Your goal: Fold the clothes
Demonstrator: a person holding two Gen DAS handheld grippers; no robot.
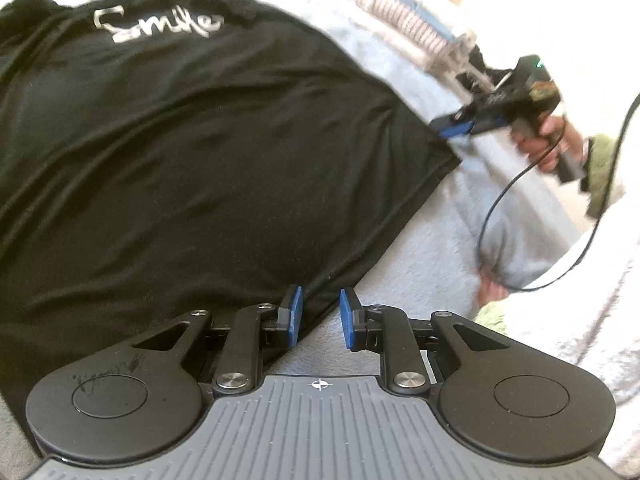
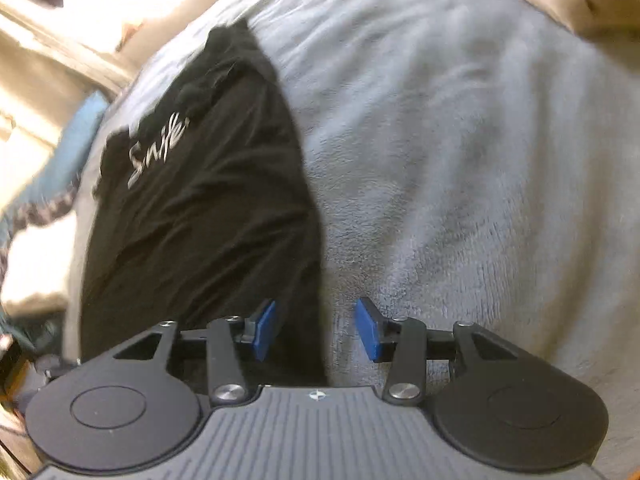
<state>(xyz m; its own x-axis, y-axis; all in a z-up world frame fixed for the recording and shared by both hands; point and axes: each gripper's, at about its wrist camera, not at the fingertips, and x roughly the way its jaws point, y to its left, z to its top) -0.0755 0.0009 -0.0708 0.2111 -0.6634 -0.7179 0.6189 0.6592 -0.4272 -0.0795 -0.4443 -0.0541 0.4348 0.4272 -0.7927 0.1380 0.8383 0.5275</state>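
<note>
Left wrist view: black cotton T-shirt (image 1: 180,152) with white "Smile" lettering (image 1: 158,26) lies flat on grey fleece blanket (image 1: 432,248). Left gripper (image 1: 320,316) stands slightly parted over the hem corner, pads clear. Only this view shows the hand (image 1: 548,148).

Right wrist view: right gripper (image 2: 316,330) stands open, straddling the shirt's side edge, gripping nothing.

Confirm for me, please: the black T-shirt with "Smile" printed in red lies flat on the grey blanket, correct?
Not quite: the lettering on the black T-shirt is white, not red, as the left wrist view shows. The shirt does lie flat on the grey blanket.
</note>
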